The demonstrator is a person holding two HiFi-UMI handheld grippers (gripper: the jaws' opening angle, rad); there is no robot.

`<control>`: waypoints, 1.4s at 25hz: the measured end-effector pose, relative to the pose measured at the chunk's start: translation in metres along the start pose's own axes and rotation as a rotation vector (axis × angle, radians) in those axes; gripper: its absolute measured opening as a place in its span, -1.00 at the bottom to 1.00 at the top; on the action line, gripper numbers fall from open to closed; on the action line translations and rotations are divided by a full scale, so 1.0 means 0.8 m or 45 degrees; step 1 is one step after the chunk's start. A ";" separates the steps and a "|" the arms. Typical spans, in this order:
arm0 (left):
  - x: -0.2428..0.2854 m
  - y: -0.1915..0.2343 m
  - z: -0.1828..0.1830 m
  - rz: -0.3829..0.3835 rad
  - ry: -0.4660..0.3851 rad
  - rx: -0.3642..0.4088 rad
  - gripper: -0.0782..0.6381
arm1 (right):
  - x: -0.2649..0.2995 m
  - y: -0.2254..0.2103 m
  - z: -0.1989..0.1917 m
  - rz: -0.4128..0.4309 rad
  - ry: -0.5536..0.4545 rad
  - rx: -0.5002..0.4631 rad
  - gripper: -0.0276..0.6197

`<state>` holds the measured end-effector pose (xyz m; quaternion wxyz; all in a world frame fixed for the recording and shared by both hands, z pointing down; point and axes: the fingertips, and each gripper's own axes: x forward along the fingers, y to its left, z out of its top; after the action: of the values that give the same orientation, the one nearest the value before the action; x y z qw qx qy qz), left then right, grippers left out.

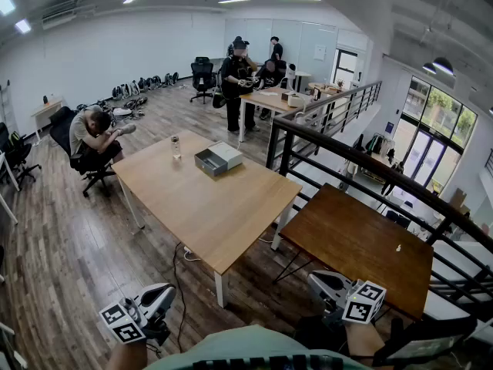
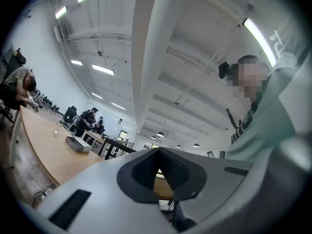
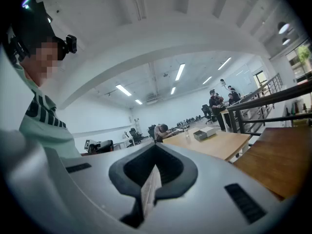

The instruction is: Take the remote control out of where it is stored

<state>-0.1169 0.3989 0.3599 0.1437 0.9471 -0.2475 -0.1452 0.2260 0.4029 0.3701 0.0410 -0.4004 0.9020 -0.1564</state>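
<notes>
Grippers are held low and roughly level, left gripper (image 1: pixel 159 297) at 7 o'clock, right gripper (image 1: pixel 320 282) at 5 o'clock, jaws closed on nothing; grey box (image 1: pixel 218 160) is set on light table (image 1: pixel 231 214) at 12 o'clock, remote not discernible

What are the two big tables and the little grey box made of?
The near table looks like dark brown wood with a dull finish, going by its warm, streaky colour. The far table looks like pale wood or wood-look laminate, smooth, on white legs that are probably metal. The grey box could be plastic or painted metal; it is too small to tell.
</notes>
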 end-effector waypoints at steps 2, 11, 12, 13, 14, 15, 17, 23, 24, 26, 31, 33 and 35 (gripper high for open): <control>0.008 -0.011 -0.005 -0.005 0.005 -0.005 -0.79 | -0.014 -0.001 0.000 0.007 0.006 0.003 -0.93; 0.066 -0.039 -0.014 -0.056 0.051 0.017 -0.79 | -0.064 -0.027 0.004 -0.048 -0.015 -0.021 -0.93; 0.071 -0.039 -0.014 -0.050 0.056 0.020 -0.79 | -0.068 -0.030 0.004 -0.054 -0.016 -0.025 -0.93; 0.077 -0.039 -0.016 -0.040 0.063 0.022 -0.79 | -0.071 -0.033 0.004 -0.058 -0.015 -0.030 -0.93; 0.082 -0.039 -0.019 -0.027 0.071 0.022 -0.79 | -0.075 -0.036 0.005 -0.057 -0.014 -0.039 -0.93; 0.087 -0.039 -0.021 -0.012 0.079 0.020 -0.79 | -0.079 -0.039 0.005 -0.052 -0.013 -0.048 -0.93; 0.096 -0.040 -0.025 0.016 0.094 0.009 -0.79 | -0.083 -0.042 0.006 -0.033 -0.010 -0.065 -0.93; 0.123 -0.061 -0.044 0.068 0.158 -0.011 -0.79 | -0.093 -0.048 -0.011 0.059 0.013 -0.084 -0.93; 0.128 -0.063 -0.047 0.078 0.170 -0.009 -0.79 | -0.094 -0.051 -0.015 0.075 0.016 -0.083 -0.93; 0.138 -0.067 -0.052 0.091 0.193 -0.003 -0.79 | -0.094 -0.058 -0.024 0.104 0.016 -0.068 -0.93; 0.142 -0.079 -0.050 0.119 0.242 0.004 -0.79 | -0.089 -0.066 -0.040 0.151 0.033 0.001 -0.93; 0.138 -0.072 -0.050 0.131 0.246 -0.005 -0.79 | -0.074 -0.068 -0.046 0.167 0.048 0.029 -0.93; 0.134 -0.056 -0.052 0.145 0.249 -0.020 -0.79 | -0.052 -0.070 -0.051 0.186 0.070 0.039 -0.93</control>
<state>0.0063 0.3896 0.3605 0.1827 0.9399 -0.2847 -0.0457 0.2858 0.4084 0.4242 0.0338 -0.3285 0.9270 -0.1777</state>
